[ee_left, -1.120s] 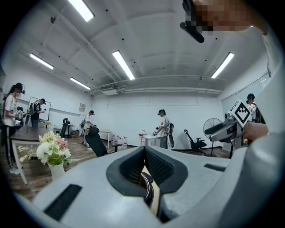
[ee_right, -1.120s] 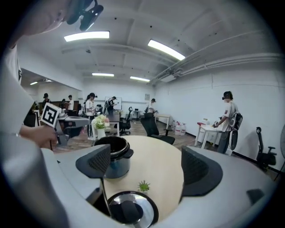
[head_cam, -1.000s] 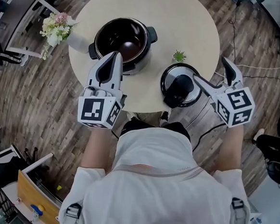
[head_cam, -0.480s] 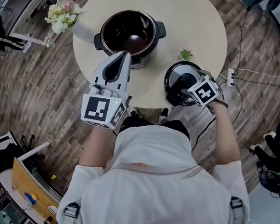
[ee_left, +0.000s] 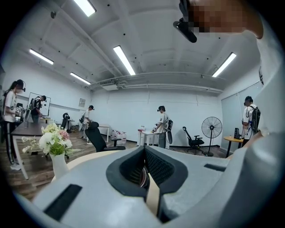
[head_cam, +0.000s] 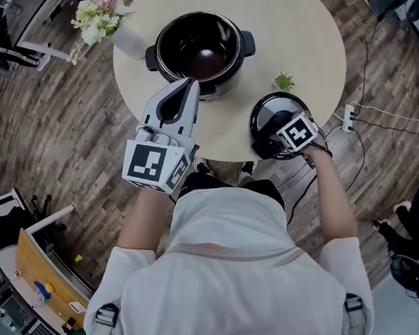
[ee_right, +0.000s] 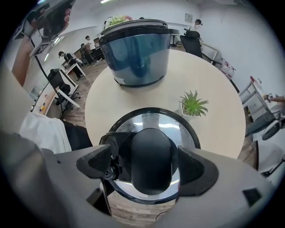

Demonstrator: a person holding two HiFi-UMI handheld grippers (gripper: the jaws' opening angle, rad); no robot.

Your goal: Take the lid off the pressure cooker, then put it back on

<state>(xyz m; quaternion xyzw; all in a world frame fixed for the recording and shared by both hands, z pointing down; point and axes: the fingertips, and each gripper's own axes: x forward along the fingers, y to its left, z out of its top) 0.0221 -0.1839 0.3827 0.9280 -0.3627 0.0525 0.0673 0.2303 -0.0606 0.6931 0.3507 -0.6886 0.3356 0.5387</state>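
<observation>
Head view with both gripper views. Nearest the person, the left gripper (head_cam: 190, 83) is held level above the near edge of the round tabletop (head_cam: 306, 41), its tips toward the cooker; its jaws are clenched together with nothing between them. The right gripper (ee_right: 149, 165) points steeply down over the lid (head_cam: 270, 105), which lies flat at the near right edge of the tabletop, its rim reaching that edge. The right gripper's jaws stand apart, one on each side of the lid's black handle (ee_right: 150, 158), with a narrow gap visible between each pad and the handle, so that the handle is straddled but not gripped. Just beyond the lid, toward the right edge, stands a small potted plant (head_cam: 283, 81). Farther in, near the middle of the tabletop, sits the pressure cooker (head_cam: 201, 48), uncovered, with its dark inner pot exposed. At the left edge, beside the cooker, stands a white vase of flowers (head_cam: 98, 18).
</observation>
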